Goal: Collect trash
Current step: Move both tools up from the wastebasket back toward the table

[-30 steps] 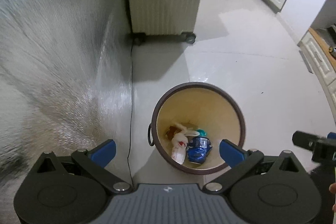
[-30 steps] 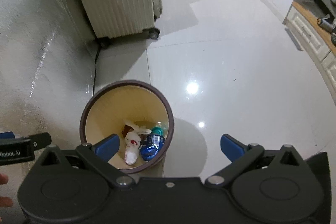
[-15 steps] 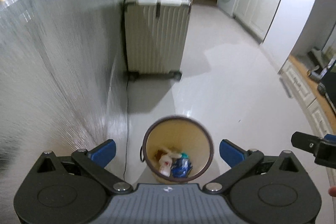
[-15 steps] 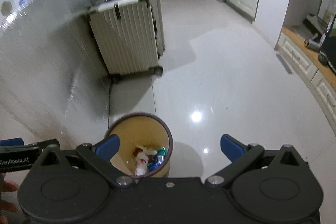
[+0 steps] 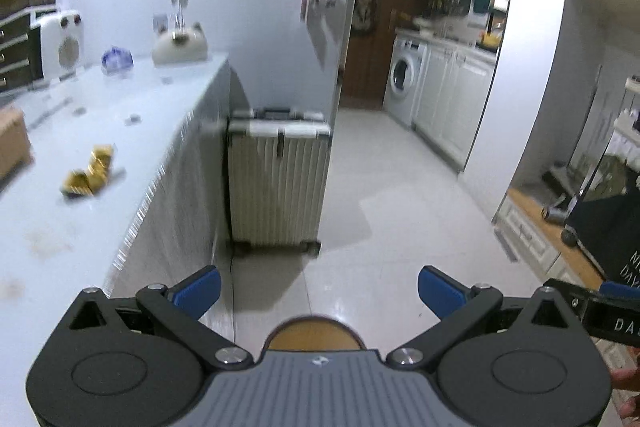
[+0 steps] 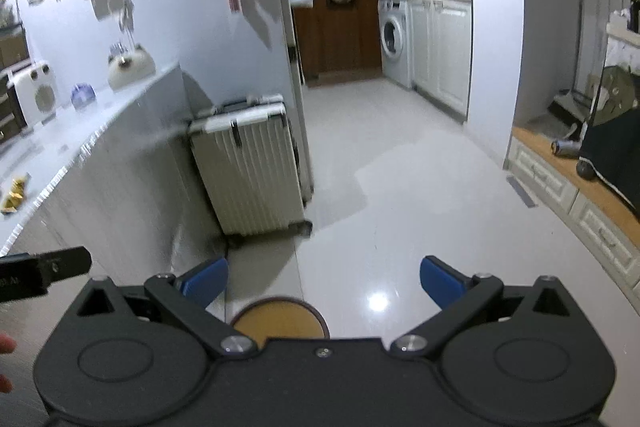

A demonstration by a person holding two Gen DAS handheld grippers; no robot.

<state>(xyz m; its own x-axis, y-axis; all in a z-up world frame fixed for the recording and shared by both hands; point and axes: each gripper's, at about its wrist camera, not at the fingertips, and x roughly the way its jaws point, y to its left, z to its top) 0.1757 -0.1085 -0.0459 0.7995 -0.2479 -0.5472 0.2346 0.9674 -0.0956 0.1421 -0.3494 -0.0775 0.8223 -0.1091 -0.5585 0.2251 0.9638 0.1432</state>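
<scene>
Left claw wide apart, empty, right claw likewise, above bin

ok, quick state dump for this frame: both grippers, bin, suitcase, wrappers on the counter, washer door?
left gripper: open, empty
right gripper: open, empty
trash bin: upright on the floor, no lid, contents hidden behind the gripper bodies
suitcase: upright, shut, handle down, against the counter end
gold wrappers: lying loose on the counter, not collected yet
washing machine: door shut
</scene>
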